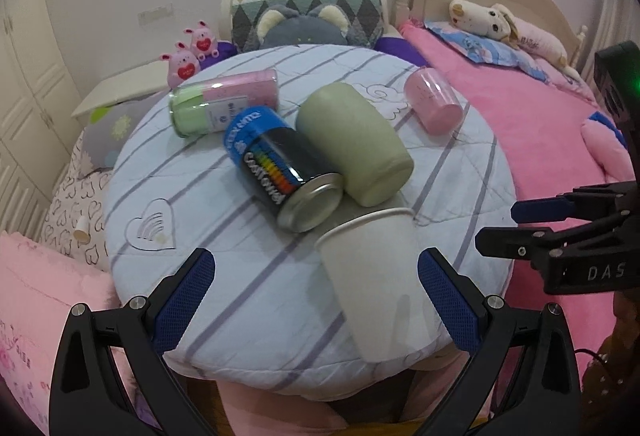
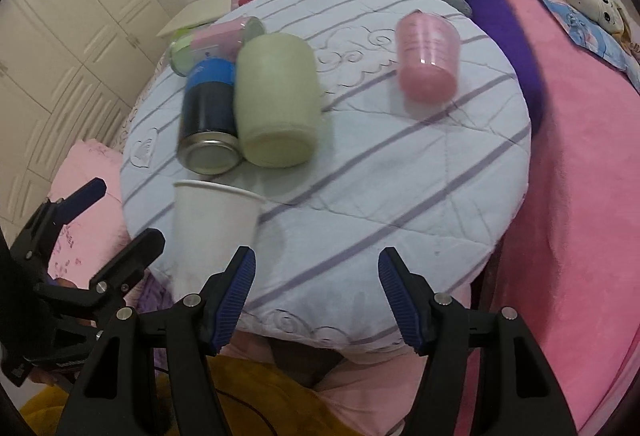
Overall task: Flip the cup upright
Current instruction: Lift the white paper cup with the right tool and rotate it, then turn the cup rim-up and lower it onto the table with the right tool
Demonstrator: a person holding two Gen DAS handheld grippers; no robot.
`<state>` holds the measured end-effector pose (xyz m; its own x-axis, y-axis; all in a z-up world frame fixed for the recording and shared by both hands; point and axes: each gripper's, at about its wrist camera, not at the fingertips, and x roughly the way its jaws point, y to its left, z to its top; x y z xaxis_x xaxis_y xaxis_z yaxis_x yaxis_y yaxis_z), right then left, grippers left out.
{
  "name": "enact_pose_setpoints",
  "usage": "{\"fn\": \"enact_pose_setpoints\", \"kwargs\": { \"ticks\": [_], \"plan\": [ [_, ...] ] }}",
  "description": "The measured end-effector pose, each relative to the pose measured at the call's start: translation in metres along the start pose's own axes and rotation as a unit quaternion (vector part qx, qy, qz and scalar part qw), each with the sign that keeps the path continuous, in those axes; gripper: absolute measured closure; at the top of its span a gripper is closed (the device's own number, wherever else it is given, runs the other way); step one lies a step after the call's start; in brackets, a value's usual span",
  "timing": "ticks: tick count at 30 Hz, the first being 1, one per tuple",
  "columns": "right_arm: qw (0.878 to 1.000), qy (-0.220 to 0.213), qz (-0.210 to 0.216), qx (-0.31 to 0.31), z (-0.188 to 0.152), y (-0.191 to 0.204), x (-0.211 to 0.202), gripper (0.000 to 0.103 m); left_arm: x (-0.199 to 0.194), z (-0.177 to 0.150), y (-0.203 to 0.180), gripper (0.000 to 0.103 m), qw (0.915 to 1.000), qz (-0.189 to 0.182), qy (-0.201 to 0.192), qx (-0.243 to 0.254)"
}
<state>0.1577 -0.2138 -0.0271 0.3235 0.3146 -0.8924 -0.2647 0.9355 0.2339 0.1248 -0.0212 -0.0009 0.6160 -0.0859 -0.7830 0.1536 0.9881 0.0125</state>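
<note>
Lying on its side near the front edge of the round padded table [image 1: 168, 171], the white paper cup [image 1: 376, 284] has its open rim toward the far side and its base toward the near edge, so it needs tipping up onto that base; left gripper [image 1: 316, 300] is spread wide with the cup inside the gap, closer to the right finger, not touching either pad as far as I can tell, probably lined up to close across the cup wall for the flip; right gripper [image 2: 316, 296] is also spread and empty, over bare quilt to the right of the cup [image 2: 214, 232], likely just standing by; clutter sits just beyond the cup: a dark can [image 1: 276, 167] with blue band on its side, a pale green jar [image 1: 352, 139] beside it and touching it, a pink-and-green roll [image 1: 222, 101] farther back, a pink cup [image 1: 434, 99] on its side far right, well apart from the rest; can's metal end is very close to the cup rim, so a swing-up could knock it, my guess; left view shows the cup bracketed by its own fingers plus the right gripper at the right edge; right view shows the free quilt beside the cup and the left gripper at lower left.
</note>
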Motion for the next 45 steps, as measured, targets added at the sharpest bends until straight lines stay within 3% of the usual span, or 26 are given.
{"fn": "enact_pose_setpoints", "kwargs": {
  "ticks": [11,24,26,27,29,34,45],
  "plan": [
    [1.000,0.008,0.014,0.007,0.005,-0.043,0.014,0.037,0.035,0.011,-0.023,0.000,0.9978,0.006,0.061,-0.027],
    [0.998,0.030,0.033,-0.037,0.009,-0.042,0.038,0.037,0.060,0.007,-0.008,0.001,0.9851,-0.002,0.115,-0.128],
    [0.998,0.030,0.036,-0.041,0.012,-0.041,0.040,0.037,0.061,0.008,-0.008,0.011,0.9850,0.000,0.113,-0.130],
    [0.998,0.030,0.037,-0.043,0.012,-0.040,0.040,0.037,0.061,0.008,-0.009,0.024,0.9850,-0.003,0.115,-0.128],
    [0.998,0.031,0.040,-0.044,0.012,-0.039,0.042,0.037,0.064,0.009,-0.012,0.029,0.9851,-0.010,0.124,-0.118],
    [0.997,0.030,0.049,-0.042,0.012,-0.042,0.042,0.037,0.055,0.015,-0.011,0.029,0.9875,-0.024,0.100,-0.120],
    [0.998,0.014,0.043,-0.035,0.013,-0.048,0.028,0.037,0.028,0.031,-0.010,0.029,0.9948,0.004,0.041,-0.094]
  ]
}}
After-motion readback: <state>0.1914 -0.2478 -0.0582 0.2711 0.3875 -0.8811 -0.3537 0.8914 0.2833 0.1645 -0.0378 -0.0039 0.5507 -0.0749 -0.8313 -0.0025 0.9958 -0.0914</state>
